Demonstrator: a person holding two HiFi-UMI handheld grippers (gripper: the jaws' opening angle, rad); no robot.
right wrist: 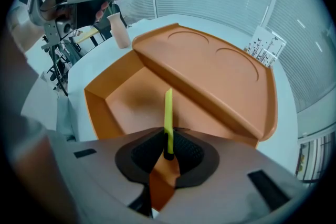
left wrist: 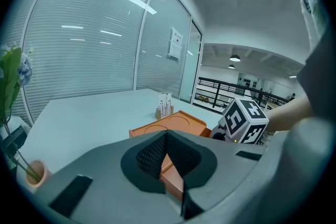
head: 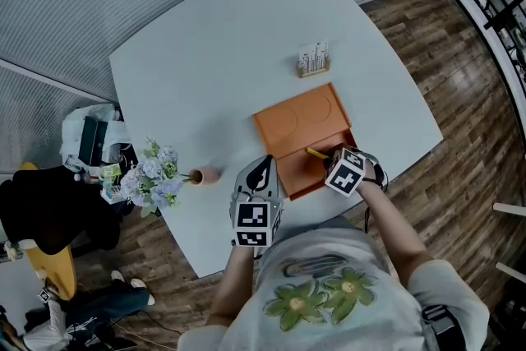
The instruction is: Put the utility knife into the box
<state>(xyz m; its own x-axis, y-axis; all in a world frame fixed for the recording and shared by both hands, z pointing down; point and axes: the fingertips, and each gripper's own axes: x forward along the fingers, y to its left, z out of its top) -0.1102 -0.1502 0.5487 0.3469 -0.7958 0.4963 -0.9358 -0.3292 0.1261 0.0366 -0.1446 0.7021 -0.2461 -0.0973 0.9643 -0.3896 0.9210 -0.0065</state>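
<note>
Two tongs: both work at the near edge of the table (head: 205,45), one on each side of the open box (right wrist: 97,107).
Right gripper (right wrist: 167,138): its jaws pinch the black end of the utility knife (right wrist: 168,110), and it points steeply down into the box.
Utility knife: a thin yellow-green body that stands out from the pads over the bare floor of the box. As far as I can judge, it is not yet lying there.
Left gripper (left wrist: 167,132): its jaws are pressed together with nothing between the pads. A wall of the box shows through the gap under them (whether it touches this wall, I cannot tell).
Lid (right wrist: 210,68): open toward the far side, with two round shapes pressed into it; it leaves the compartment free.
Other things: a small vase with flowers (head: 156,177) at the left and a card holder (head: 313,60) beyond the lid, both well apart from the work.
Step in hand: lowering the knife into the box, just before the release.
Next move: probably to bring the knife lower and flatter until it rests on the floor, then to open the right jaws and lift away without dragging it. The long body should lie along the compartment, not lean on a wall.
</note>
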